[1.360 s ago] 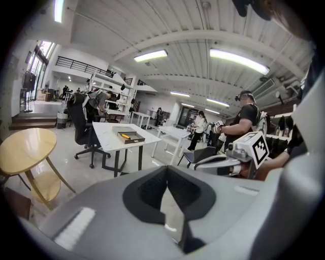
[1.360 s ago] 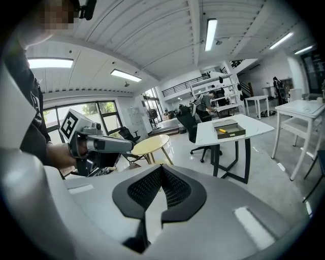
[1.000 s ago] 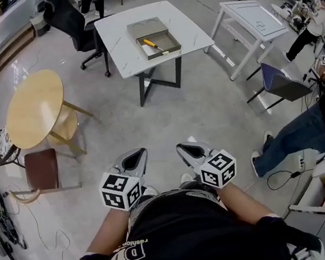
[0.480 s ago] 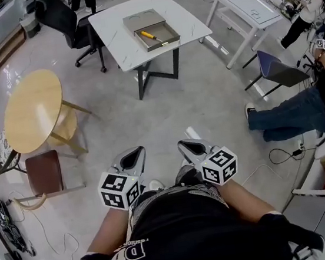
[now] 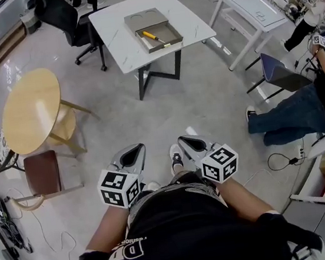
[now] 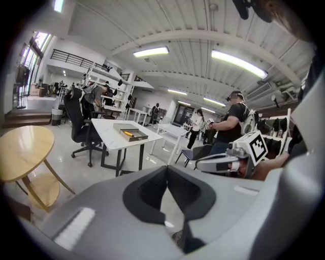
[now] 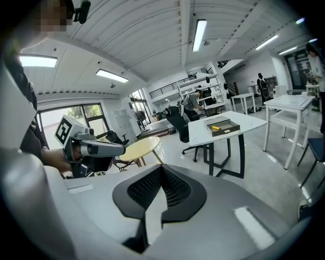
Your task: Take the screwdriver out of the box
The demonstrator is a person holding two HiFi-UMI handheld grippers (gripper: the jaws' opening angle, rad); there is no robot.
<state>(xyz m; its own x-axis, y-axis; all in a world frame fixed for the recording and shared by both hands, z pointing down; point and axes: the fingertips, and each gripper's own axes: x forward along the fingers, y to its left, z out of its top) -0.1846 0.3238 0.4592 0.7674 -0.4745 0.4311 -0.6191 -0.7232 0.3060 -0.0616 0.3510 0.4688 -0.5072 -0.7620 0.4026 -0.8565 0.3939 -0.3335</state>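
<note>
One screwdriver (image 5: 152,37); one box (image 5: 143,19) — two tools (image 5: 133,154) (image 5: 187,143)

We see the screwdriver (image 5: 152,37), yellow-handled, lying flat and diagonal inside the open grey box (image 5: 167,44); the box sits on the white table (image 5: 116,40), well ahead of us.

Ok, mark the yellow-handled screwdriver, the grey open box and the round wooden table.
yellow-handled screwdriver (image 5: 150,36): head view, handle.
grey open box (image 5: 164,46): head view, front wall.
round wooden table (image 5: 31,111): head view, tabletop.

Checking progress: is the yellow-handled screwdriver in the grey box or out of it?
In: the yellow-handled screwdriver lies inside the open grey box on the white square table.
</note>
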